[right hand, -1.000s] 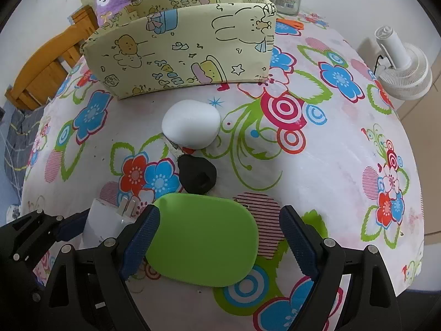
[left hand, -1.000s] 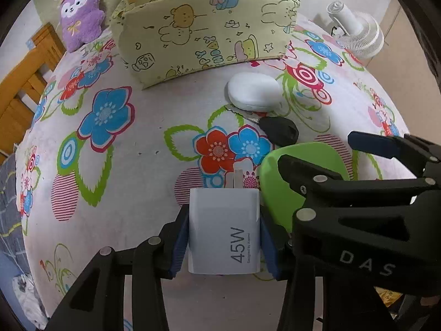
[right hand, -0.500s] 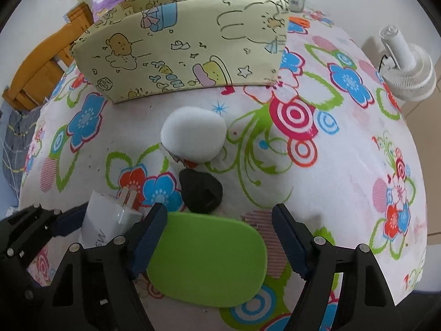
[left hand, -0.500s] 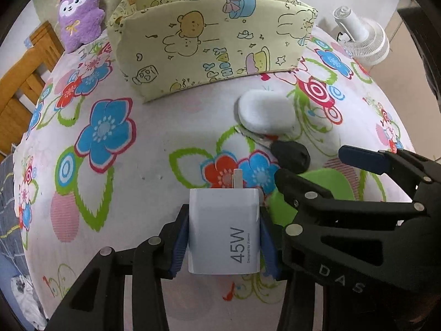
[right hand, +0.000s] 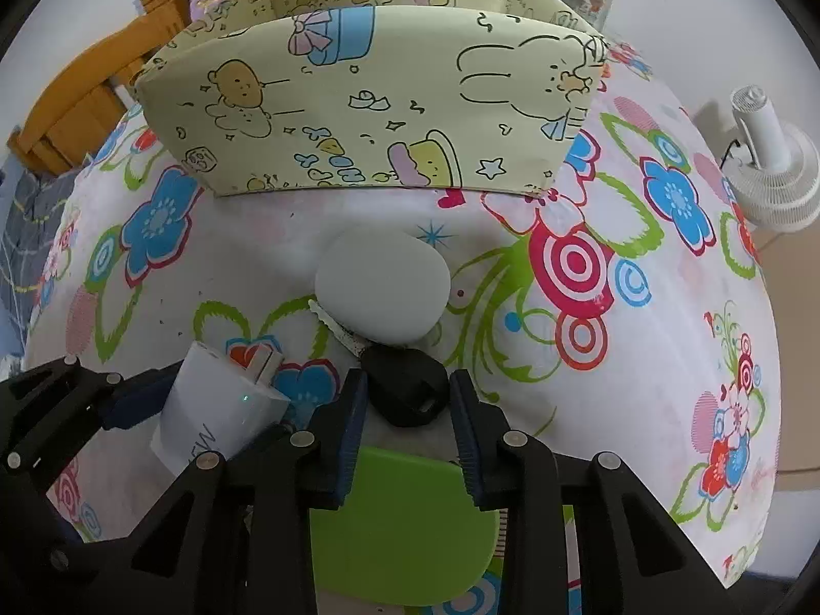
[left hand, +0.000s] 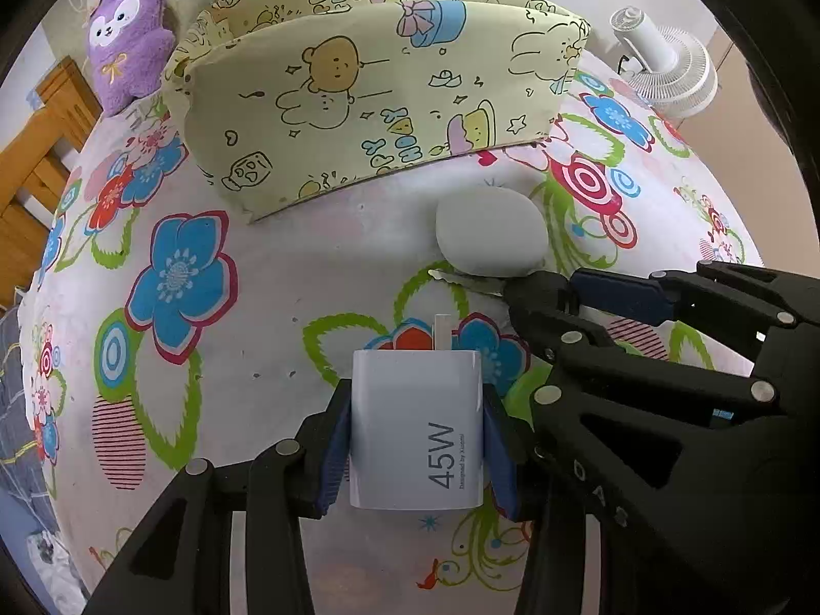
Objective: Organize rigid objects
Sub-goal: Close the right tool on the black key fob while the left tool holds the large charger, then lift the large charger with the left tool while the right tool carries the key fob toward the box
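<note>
Your left gripper (left hand: pixel 416 453) stays clamped on the white charger (left hand: pixel 416 430), held above the flowered tablecloth (left hand: pixel 287 277). Your right gripper (right hand: pixel 407 428) has just closed to its narrowest, its pads flanking the black key fob (right hand: pixel 405 384); whether they actually press it is unclear. The fob could squirt free, dragging the key blade under the white pebble-shaped case (right hand: pixel 382 289). The green lid (right hand: pixel 405 523) lies half hidden beneath the fingers.

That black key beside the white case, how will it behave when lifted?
Probably stiff and light: the black key is small, with a thin metal blade. The right gripper has just closed its jaws on the rounded head, so it may pivot. Its blade lies right by the white case and might nudge it.
</note>
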### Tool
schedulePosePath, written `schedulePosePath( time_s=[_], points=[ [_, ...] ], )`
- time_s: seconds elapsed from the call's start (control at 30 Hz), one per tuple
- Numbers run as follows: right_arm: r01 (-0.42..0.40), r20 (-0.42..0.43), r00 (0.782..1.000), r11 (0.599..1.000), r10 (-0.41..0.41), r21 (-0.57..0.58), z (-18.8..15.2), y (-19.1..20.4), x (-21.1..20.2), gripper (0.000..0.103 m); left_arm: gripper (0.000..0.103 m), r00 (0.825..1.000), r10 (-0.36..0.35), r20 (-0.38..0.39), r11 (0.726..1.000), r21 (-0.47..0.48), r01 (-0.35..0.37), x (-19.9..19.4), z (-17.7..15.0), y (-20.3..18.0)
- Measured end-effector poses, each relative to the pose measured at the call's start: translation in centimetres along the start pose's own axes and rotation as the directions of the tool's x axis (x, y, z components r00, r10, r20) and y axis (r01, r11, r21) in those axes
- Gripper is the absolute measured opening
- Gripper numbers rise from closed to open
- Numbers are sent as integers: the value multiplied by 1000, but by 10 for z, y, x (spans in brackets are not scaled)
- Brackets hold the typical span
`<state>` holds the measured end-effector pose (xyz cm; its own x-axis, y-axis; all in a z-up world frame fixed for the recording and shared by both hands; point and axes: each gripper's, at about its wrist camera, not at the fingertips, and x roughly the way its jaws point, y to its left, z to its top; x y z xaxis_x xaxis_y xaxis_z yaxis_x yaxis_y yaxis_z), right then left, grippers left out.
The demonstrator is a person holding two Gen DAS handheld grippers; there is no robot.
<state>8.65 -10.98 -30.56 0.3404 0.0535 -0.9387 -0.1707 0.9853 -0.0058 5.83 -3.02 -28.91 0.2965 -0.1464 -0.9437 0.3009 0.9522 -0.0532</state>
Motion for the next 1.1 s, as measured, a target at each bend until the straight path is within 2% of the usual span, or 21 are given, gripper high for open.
schedulePosePath(
  time_s=[0.43,0.77,1.1],
  points=[
    [-33,18,999,999,34,-22,-4,9,-18,35,48,1000,5,9,1000,0,-5,-18,-8,12],
    [-16,57,998,1000,16,-1,-2,8,-45,35,48,999,10,51,1000,13,-11,-46,-6,10],
    [13,95,995,1000,-13,7,9,2,-69,35,48,995,18,96,999,25,-20,-61,13,-1]
  ],
)
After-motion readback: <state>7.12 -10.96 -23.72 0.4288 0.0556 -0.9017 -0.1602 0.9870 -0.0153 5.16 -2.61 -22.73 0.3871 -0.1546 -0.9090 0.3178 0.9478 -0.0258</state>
